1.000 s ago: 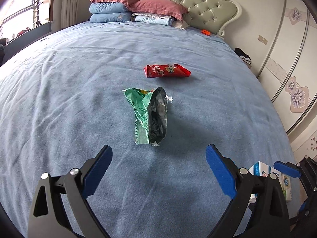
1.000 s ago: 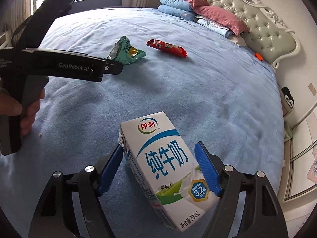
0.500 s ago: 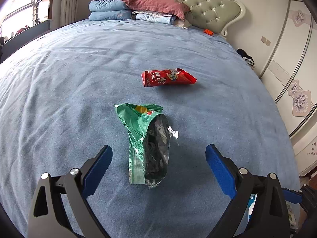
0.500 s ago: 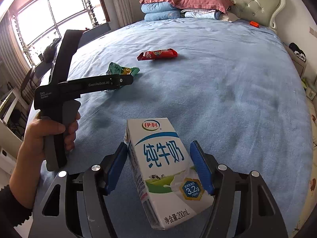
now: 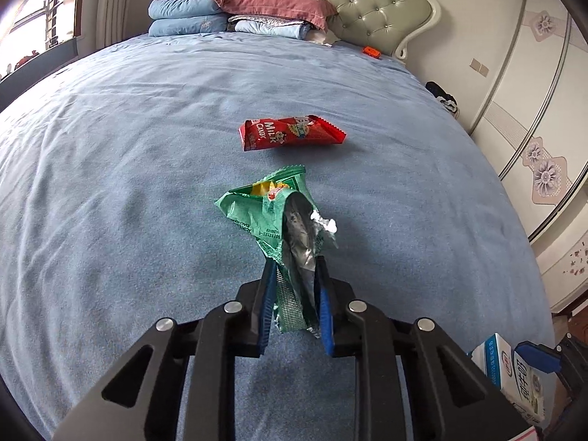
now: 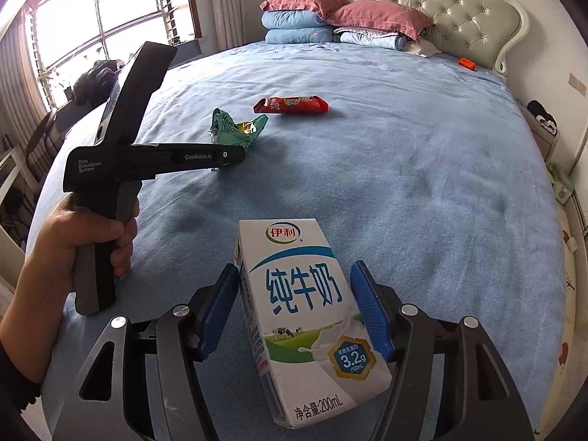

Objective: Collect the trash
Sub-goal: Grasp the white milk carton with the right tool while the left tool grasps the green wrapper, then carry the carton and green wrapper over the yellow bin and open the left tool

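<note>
Now green wrapper (image 5: pixel 284 220) btwn left tool (image 5: pixel 294 294) pads

left claw (image 5: pixel 294 294) | closed, apparently gripping green wrapper (image 5: pixel 279 217)

Right gripper (image 6: pixel 296 307) fingers clamp a milk carton (image 6: pixel 308 316) above the blue bed (image 6: pixel 422 169).

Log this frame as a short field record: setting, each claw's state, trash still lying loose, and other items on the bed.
setting: blue bed with tufted headboard
left claw: shut on green snack wrapper
right claw: shut on milk carton
loose trash: red candy wrapper, flat on the bed beyond the green snack wrapper
other items: stacked pillows at the headboard; small orange object near them
</note>
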Available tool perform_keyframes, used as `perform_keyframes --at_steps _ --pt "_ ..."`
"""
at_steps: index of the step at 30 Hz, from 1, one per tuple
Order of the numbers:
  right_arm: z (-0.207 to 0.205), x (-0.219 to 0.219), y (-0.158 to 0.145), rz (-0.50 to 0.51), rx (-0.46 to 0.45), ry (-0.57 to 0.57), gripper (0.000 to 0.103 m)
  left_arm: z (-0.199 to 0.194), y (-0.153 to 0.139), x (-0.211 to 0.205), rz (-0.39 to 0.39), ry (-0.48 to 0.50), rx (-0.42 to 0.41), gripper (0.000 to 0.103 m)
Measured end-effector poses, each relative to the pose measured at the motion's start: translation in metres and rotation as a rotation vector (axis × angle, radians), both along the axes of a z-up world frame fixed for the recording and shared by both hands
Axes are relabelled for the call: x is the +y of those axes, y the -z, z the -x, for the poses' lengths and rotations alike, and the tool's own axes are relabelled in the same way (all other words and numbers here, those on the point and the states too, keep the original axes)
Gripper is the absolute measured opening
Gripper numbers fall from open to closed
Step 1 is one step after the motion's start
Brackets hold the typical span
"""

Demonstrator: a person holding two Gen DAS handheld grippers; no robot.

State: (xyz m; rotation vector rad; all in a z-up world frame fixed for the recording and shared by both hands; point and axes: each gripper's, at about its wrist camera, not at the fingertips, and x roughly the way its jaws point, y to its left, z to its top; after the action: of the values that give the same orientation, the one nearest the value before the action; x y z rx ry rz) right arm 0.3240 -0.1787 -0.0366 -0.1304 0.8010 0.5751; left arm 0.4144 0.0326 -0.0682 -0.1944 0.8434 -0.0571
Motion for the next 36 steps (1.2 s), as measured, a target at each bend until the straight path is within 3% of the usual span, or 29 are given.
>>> perform_keyframes --at_steps 1,8,28,36 --pt "0.001 0.000 0.000 0.003 -0.005 0.001 0.061 0.003 -0.001 -0.001 0.007 0.012 -0.008 0.013" --pt "0.003 -0.005 -0.001 -0.018 -0.015 0.013 0.060 0.017 -0.007 -0.009 0.023 0.054 -0.040 0.010" --pt "0.017 -0.028 -0.021 -0.075 -0.050 0.057 0.057 0.072 -0.020 -0.040 0.120 0.182 -0.056 0.009" --pt "0.033 -0.034 -0.028 -0.107 -0.068 0.068 0.057 0.103 -0.019 -0.058 0.118 0.200 -0.069 0.009"
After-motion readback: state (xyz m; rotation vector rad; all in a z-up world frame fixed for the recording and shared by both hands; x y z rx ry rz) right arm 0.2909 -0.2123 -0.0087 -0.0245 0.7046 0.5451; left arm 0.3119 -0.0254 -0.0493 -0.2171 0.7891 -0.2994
